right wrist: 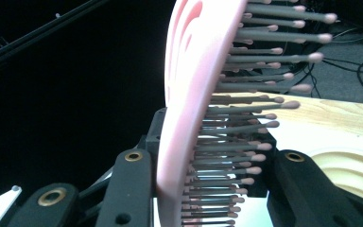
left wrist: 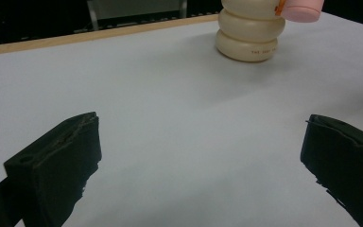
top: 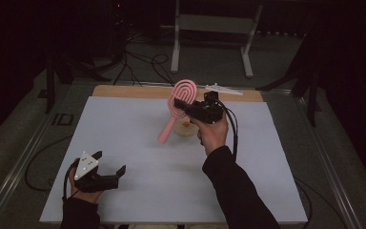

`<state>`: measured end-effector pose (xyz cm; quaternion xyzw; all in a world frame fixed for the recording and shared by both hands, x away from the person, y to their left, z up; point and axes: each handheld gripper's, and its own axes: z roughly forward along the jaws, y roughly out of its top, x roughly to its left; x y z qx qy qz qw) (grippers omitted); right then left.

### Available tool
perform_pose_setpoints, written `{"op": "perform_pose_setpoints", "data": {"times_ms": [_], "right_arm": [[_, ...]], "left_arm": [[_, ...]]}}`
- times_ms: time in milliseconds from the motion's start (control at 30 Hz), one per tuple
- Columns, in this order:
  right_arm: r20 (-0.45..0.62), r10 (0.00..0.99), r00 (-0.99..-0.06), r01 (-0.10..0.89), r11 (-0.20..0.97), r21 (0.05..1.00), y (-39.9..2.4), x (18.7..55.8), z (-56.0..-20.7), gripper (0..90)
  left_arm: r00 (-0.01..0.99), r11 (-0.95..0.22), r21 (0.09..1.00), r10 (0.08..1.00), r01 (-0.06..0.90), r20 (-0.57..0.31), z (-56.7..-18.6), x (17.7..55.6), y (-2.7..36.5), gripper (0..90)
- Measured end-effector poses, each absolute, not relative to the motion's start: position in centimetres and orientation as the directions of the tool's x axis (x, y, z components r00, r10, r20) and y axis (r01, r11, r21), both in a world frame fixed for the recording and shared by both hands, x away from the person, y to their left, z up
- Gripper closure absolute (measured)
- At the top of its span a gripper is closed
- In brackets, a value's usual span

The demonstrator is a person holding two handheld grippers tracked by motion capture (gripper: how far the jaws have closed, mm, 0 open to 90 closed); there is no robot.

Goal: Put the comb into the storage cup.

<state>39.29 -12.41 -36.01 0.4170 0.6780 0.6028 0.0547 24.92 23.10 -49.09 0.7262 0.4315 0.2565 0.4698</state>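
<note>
Held thing: pink plastic hairbrush with a looped open-work head and grey pink-tipped bristles, lifted off the table, tilted, head toward the far edge, handle end hanging low over the jar.
Right gripper: clenched on the hairbrush; in the right gripper view its two black jaws clamp the brush head, one on the smooth pink back, the other on the bristle side.
Right gripper place: above the table's far-middle part, right of centre, a hand wrapped round its body, black cable trailing down the sleeve.
Left gripper: released, jaws spread wide, nothing between them; the left gripper view shows bare table between the two black jaws.
Left gripper place: resting low near the near-left corner, grey three-cornered plate on top.
Jar: cream ribbed round container standing on the table just under the brush handle, something orange at its top; whether they touch, cannot tell.
Table: white board with a wooden strip along the far edge.
Far edge: small white flat piece lying on the wooden strip, near the right gripper.
</note>
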Motion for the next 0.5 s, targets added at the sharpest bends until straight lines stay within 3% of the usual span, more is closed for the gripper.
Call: {"op": "perform_pose_setpoints", "data": {"times_ms": [500], "right_arm": [[0.438, 0.651, -0.62, 0.497, -0.106, 0.861, -12.97, 39.93, -36.16, 63.7]], "left_arm": [[0.495, -0.19, 0.903, 0.868, 0.386, -0.03, -49.16, 24.92, 23.0, 0.5]]}}
